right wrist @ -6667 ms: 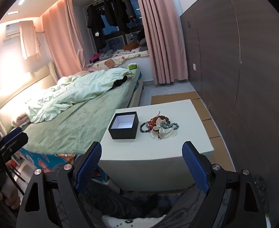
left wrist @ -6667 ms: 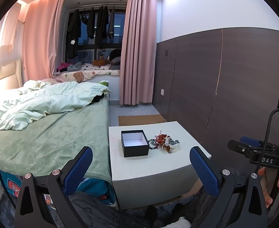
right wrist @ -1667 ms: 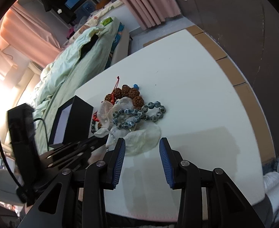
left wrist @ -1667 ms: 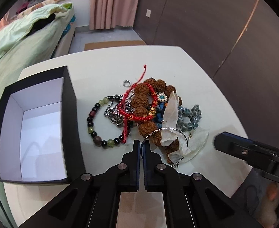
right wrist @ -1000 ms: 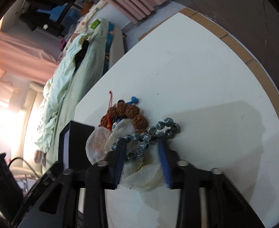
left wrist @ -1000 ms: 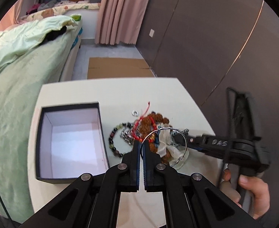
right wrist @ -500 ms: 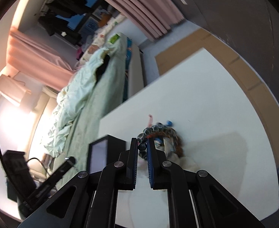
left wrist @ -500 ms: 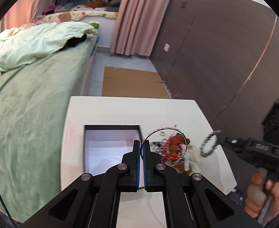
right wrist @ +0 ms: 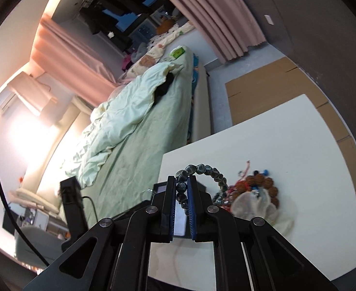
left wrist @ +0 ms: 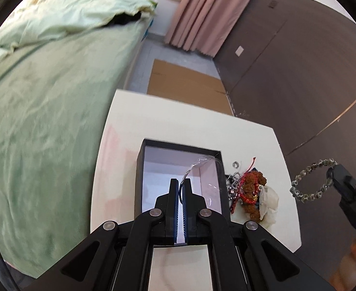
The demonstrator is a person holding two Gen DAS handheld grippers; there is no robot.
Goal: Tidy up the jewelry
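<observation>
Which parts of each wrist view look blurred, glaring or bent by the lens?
Left wrist view: bed and thin silver bangle motion-smeared, wall seams bowed. Right wrist view: wall glare at left, table edges curved, grey beaded bracelet sharp.

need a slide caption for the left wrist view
Left hand-held gripper holds a thin silver bangle over the open black box; the right one lifts a beaded bracelet.

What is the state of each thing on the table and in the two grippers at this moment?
left gripper: shut on thin silver bangle, above the box
right gripper: shut on grey bead bracelet, lifted
black box: open
jewelry pile: tangled on white table
</observation>
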